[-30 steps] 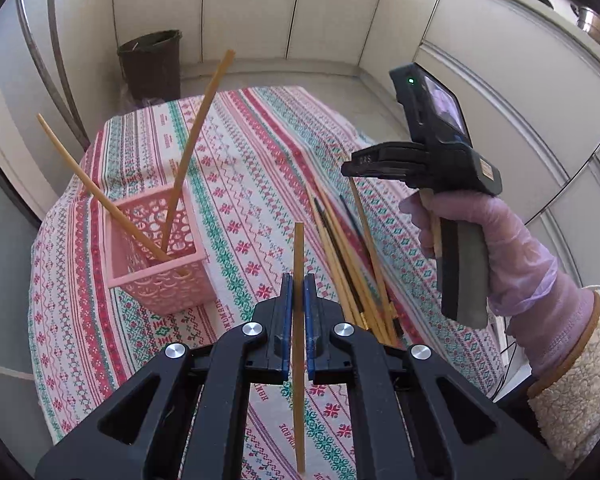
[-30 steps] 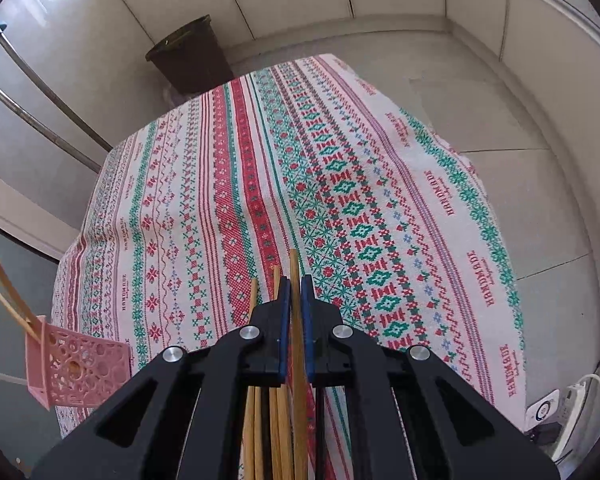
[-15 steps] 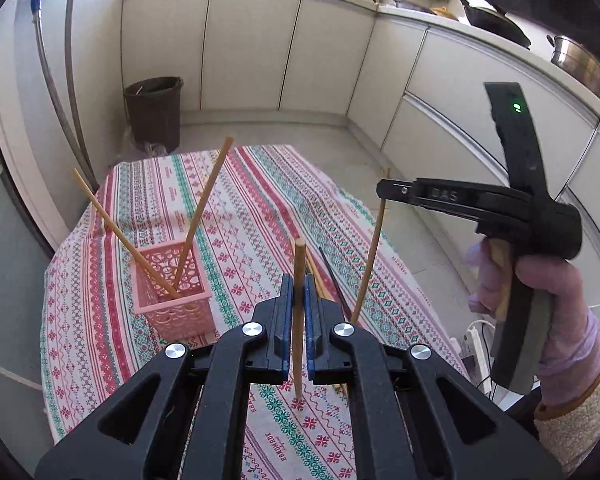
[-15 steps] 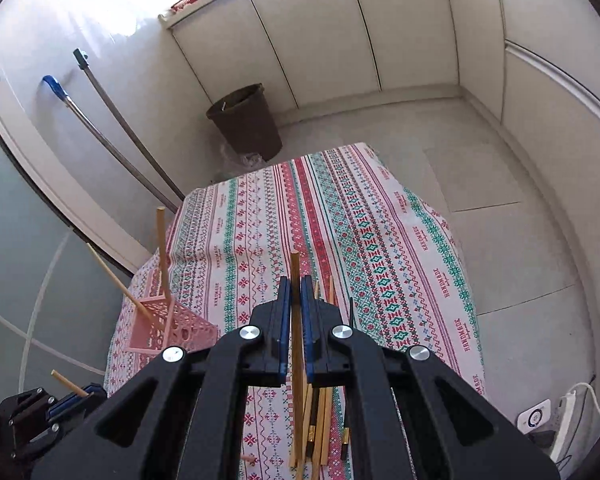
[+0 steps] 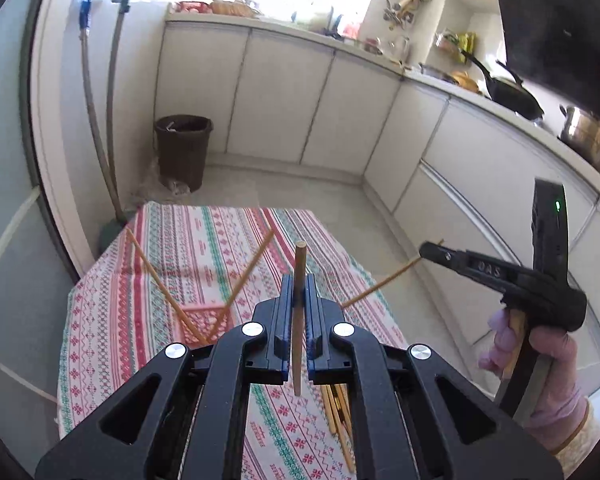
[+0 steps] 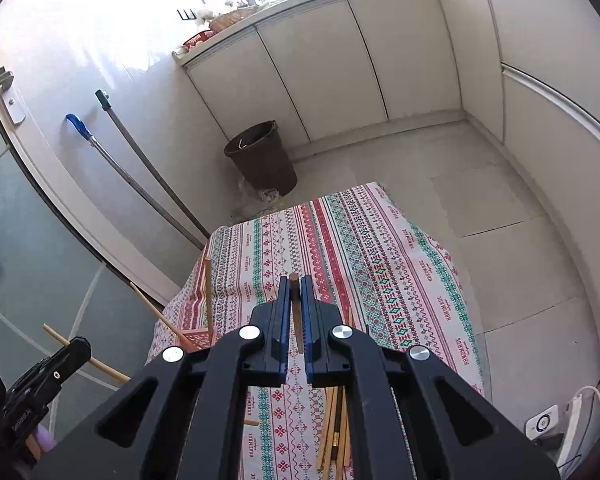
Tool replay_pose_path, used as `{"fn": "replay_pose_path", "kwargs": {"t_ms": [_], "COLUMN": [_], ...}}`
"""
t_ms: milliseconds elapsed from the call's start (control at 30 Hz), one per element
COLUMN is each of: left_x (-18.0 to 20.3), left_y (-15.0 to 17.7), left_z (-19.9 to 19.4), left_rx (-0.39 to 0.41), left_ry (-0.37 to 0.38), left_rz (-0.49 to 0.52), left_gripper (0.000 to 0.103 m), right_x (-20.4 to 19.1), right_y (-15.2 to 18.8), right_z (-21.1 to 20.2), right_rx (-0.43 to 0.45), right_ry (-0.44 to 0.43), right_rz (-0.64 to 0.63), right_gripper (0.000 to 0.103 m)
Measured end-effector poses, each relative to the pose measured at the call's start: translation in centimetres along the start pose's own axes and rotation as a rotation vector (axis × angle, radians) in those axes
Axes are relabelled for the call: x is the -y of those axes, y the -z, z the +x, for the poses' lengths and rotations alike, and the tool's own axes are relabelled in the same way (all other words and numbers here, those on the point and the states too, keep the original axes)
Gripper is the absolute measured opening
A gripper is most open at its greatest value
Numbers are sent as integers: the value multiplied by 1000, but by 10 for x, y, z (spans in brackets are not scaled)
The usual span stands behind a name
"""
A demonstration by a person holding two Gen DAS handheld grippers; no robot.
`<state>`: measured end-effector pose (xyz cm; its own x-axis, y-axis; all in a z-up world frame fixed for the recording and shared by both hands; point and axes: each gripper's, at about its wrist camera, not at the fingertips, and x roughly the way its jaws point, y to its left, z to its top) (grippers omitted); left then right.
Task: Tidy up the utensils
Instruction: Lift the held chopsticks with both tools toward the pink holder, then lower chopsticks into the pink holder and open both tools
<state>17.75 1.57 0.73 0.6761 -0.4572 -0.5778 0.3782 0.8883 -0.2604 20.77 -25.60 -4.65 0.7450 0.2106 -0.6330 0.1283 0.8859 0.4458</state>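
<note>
Left wrist view shows the left tongs pinched on a pale wooden chopstick that stands nearly upright between the blue pads, gripped at mid-length, likely so that it can be lowered end-first. At about ten o'clock from them sits the pink perforated plastic basket on the striped red-and-green cloth of the worktop, already holding two slanted chopsticks that cross in a V; that looks like the place meant for the rest. At three o'clock the right tongs are seen from the side, clamped near one end of a second thin wooden chopstick that slopes down toward eight o'clock.

Right wrist view adds what the first hides: this second chopstick runs straight along the tongs' own line. The loose bundle of wooden and dark chopsticks lying on the cloth at six o'clock shows more fully here. The left tongs show at eight o'clock, well apart from the basket.
</note>
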Motion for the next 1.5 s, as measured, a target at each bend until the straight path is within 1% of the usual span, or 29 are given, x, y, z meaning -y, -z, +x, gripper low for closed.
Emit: {"fn": "replay_pose_path", "kwargs": {"t_ms": [233, 467, 633, 833, 1000, 1067, 1100, 1200, 1267, 1300, 1433, 1500], "left_x": [-22, -40, -54, -74, -94, -99, -101, -101, -100, -99, -94, -94], "left_y": [-26, -47, -54, -54, -46, -45, -44, -45, -44, -44, -42, -40], "left_z": [-28, -42, -34, -15, 7, 7, 4, -15, -26, -30, -38, -37], "left_rx": [94, 163, 153, 112, 30, 26, 36, 99, 132, 143, 158, 151], "left_ry": [-25, -59, -81, -128, -132, -141, -147, -175, -190, -198, -226, -220], "left_rz": [-73, -129, -169, -213, -274, -290, -297, -306, -306, -303, -266, -261], "left_gripper": [5, 5, 5, 5, 7, 10, 11, 15, 20, 21, 24, 24], "right_x": [-14, -38, -57, -70, -73, -75, -76, -79, -80, -81, -86, -89], "right_y": [-14, -32, -43, -45, -45, -44, -43, -42, -41, -40, -38, -36], "right_z": [-24, -47, -52, -38, -23, -19, -17, -12, -7, -5, 5, 9], "right_rx": [44, 78, 85, 61, 37, 29, 25, 17, 12, 7, -10, -15], "right_ry": [-68, -142, -206, -240, -239, -233, -232, -220, -207, -195, -182, -179], "right_rz": [12, -9, -16, -20, -12, -19, -20, -21, -24, -26, -27, -29], "right_gripper": [5, 5, 5, 6, 6, 6, 6, 6, 6, 6, 6, 6]}}
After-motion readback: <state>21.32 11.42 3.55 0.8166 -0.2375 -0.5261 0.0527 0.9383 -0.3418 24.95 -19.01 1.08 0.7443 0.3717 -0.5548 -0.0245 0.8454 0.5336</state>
